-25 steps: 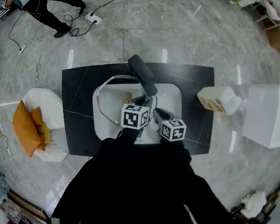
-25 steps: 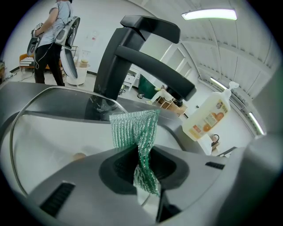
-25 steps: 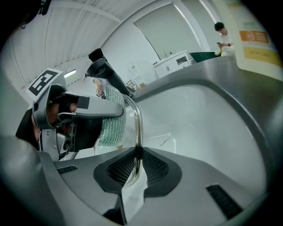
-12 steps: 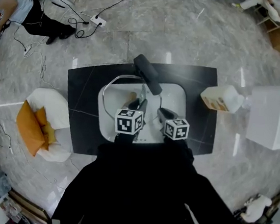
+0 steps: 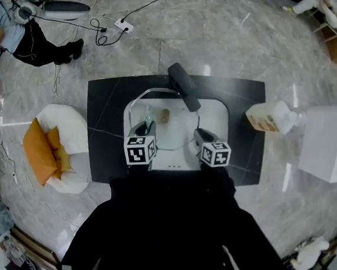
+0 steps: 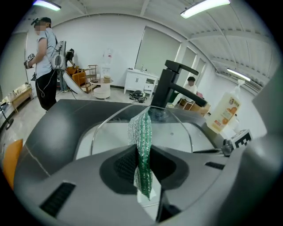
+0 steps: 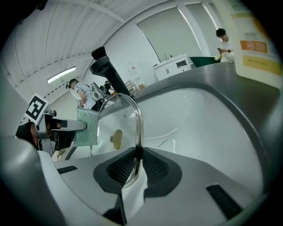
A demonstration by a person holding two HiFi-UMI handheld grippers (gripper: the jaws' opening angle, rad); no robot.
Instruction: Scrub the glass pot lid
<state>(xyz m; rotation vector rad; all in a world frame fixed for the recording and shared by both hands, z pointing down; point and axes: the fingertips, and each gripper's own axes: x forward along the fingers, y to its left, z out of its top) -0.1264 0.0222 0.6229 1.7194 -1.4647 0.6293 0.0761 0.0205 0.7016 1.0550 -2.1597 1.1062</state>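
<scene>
since a second ago my left tongs (image 5: 146,127) have slid left and back toward me, off the middle of the glass pot lid (image 5: 138,97), so its tan knob (image 5: 165,117) now shows.

from the head view the lid stands on edge in the white sink (image 5: 217,117), which is set in a dark desk (image 5: 102,110). the black faucet (image 5: 184,86) reaches over the basin, and my right tongs (image 5: 198,133) sit just right of it. a pale soap bottle (image 5: 268,119) sits at the desk's right edge, a white box (image 5: 328,141) is beyond it, and an orange cushion (image 5: 37,148) is off to the left.

left gripper view: the jaws pinch a thin green and silver scouring pad (image 6: 142,145), knobbly and standing on edge. behind it the lid's steel rim curves round clear glass.

right gripper view: the jaws are pressed on the lid's smooth metal rim, holding it upright. the pad shows left of the rim, with bare sink between them.
</scene>
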